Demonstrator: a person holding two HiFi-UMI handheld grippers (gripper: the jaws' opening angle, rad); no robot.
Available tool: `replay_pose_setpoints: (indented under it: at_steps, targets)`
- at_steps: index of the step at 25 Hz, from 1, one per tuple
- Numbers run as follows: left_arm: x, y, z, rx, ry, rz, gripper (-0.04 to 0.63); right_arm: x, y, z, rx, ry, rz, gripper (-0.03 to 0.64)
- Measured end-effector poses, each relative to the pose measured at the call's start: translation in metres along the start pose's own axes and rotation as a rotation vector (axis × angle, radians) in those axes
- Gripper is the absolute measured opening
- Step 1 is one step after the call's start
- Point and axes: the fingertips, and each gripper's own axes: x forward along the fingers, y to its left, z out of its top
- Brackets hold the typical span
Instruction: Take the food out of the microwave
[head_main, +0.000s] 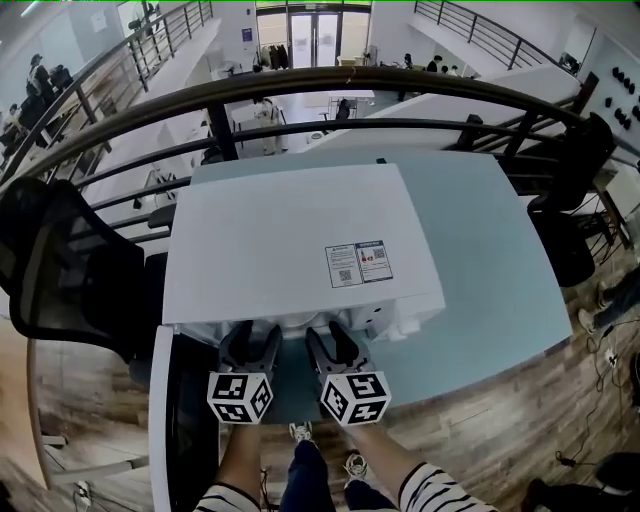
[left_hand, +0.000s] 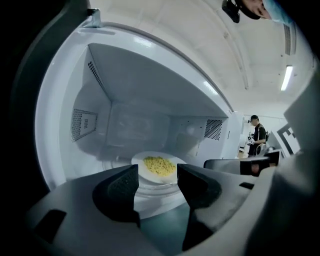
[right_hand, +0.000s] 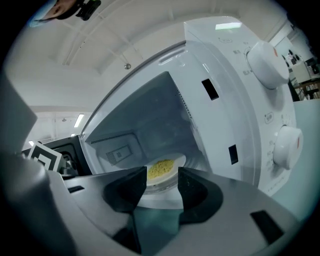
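Food (left_hand: 160, 165): loose yellow heap on white plate (left_hand: 142, 169), lower centre of frame, inside microwave (head_main: 290, 240) cavity; door (head_main: 188, 425) swung open. Plate round, flat, no long axis; heap faces up.
Left hand-held gripper (head_main: 252, 345), right hand-held gripper (head_main: 330, 345): jaws apart, nothing between, at cavity mouth, short of plate.
Risk: uneven lift tilts plate, heap spills; jaw nudge shoves plate deeper.

In the head view the microwave (head_main: 290, 240) hides the plate (left_hand: 156, 179) of food (left_hand: 159, 165) inside it
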Motion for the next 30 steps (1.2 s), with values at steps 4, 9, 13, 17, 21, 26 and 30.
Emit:
replay_pose_setpoints:
  at_steps: [4,9,13,17,21,26,30]
  targets:
    - [0.010,0.006,0.003,0.007,0.013,-0.002,0.224,0.011,-0.001,0.002,0.022,-0.023,-0.020,0.201]
    - [0.021,0.011,0.004,0.016,0.033,-0.014,0.230,0.026,-0.003,0.003,0.026,-0.033,-0.046,0.201]
    - [0.028,0.017,0.004,0.006,0.057,-0.020,0.238,0.034,-0.007,0.005,0.025,-0.037,-0.059,0.201]
    - [0.036,0.020,0.006,0.021,0.085,-0.026,0.245,0.044,-0.014,0.005,0.054,-0.025,-0.119,0.201]
    - [0.040,0.016,0.002,0.024,0.137,-0.046,0.249,0.050,-0.017,0.001,0.067,-0.001,-0.149,0.201]
    - [0.043,0.013,-0.013,-0.005,0.249,-0.061,0.253,0.054,-0.019,0.000,0.079,0.002,-0.148,0.201]
    - [0.045,0.013,-0.018,-0.043,0.286,-0.053,0.270,0.054,-0.019,-0.001,0.060,0.012,-0.143,0.201]
